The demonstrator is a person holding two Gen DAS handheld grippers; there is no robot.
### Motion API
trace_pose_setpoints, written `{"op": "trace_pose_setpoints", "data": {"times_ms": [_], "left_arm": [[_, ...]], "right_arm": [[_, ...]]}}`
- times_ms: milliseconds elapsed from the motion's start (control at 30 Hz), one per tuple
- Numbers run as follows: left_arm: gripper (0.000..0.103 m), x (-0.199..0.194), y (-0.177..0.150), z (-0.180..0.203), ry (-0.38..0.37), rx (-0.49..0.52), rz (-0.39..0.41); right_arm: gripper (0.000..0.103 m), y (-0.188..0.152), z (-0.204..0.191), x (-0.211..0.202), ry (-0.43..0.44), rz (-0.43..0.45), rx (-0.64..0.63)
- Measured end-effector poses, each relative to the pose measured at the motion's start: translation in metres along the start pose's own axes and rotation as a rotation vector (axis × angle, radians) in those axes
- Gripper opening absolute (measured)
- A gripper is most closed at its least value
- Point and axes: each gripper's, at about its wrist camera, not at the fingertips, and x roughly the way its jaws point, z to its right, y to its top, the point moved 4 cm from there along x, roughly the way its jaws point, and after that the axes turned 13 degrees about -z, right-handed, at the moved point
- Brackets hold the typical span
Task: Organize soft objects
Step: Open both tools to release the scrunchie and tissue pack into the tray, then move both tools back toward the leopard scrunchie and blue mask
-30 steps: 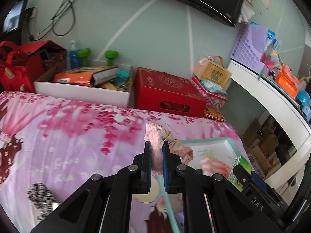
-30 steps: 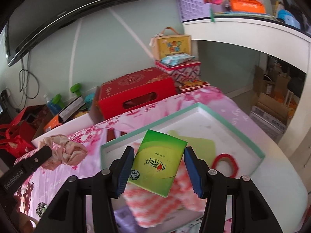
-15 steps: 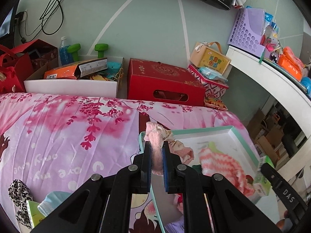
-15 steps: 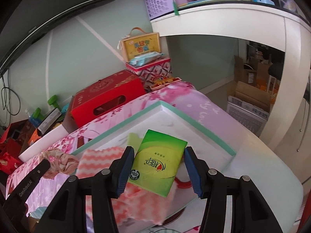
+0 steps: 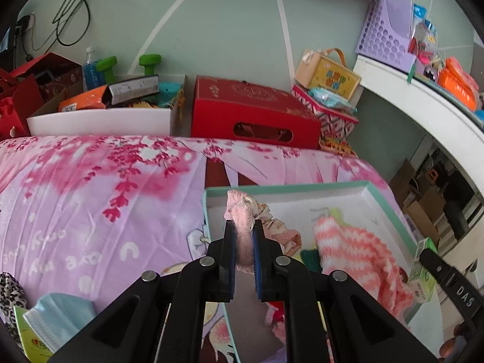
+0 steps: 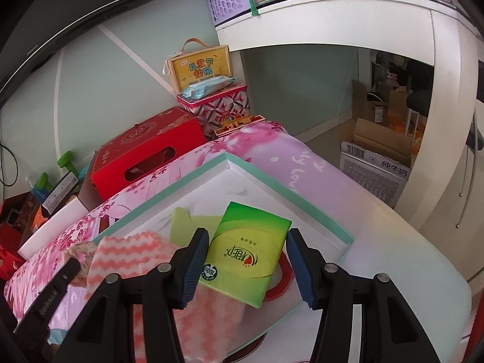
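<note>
Sorting in progress, partly done. The shallow white box with a green rim [image 6: 290,195], lying on the pink bedspread [image 5: 90,199], already holds a pink-and-white striped cloth [image 5: 357,248], a pale green sheet [image 6: 187,227] and a red ring [image 6: 282,275]. The left gripper [image 5: 242,236] is clenched on a pink fuzzy scrunchie [image 5: 240,211], poised over the box's near-left corner and not yet released. The right gripper [image 6: 246,260] grasps a green tissue pack [image 6: 248,251] between its blue pads, held above the striped cloth inside the box. Judged remaining: both held items must be set down, and at least three pieces wait outside the box. Only the left view shows these: a light blue face mask [image 5: 57,314], a leopard-print scrunchie [image 5: 9,290] and a green packet [image 5: 33,338] at the bedspread's near-left edge. Only the right view shows the tissue pack's printed face, the red ring and the box's far corner.
</note>
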Motion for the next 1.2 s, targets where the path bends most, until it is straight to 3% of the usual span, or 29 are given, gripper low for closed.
{"op": "trace_pose_setpoints", "data": {"times_ms": [67, 133, 200, 300, 367, 467, 533, 1200], "left_arm": [[0.018, 0.004, -0.001, 0.003, -0.005, 0.006, -0.018], [0.048, 0.005, -0.003, 0.005, -0.005, 0.013, -0.035], [0.061, 0.004, -0.003, 0.006, 0.000, 0.017, -0.045], [0.063, 0.000, -0.001, 0.004, 0.001, 0.007, -0.052], [0.070, -0.004, 0.000, 0.001, 0.006, -0.001, -0.058], [0.081, -0.002, 0.000, -0.005, 0.056, -0.027, -0.112], [0.087, 0.000, -0.001, -0.012, 0.074, -0.054, -0.148], [0.087, -0.001, -0.005, -0.035, 0.168, -0.116, -0.218]], "right_arm": [[0.058, 0.000, 0.000, 0.000, -0.010, 0.004, -0.010], [0.059, 0.000, 0.000, 0.002, -0.029, -0.002, -0.020], [0.072, -0.001, -0.001, 0.003, -0.036, -0.012, -0.026], [0.083, -0.001, 0.000, 0.004, -0.036, -0.017, -0.021], [0.087, -0.001, 0.001, 0.005, -0.035, -0.023, -0.016], [0.101, -0.002, 0.004, 0.009, -0.043, -0.042, -0.012], [0.103, -0.002, 0.006, 0.010, -0.047, -0.052, -0.006], [0.103, -0.006, 0.005, 0.017, -0.063, -0.099, -0.012]]}}
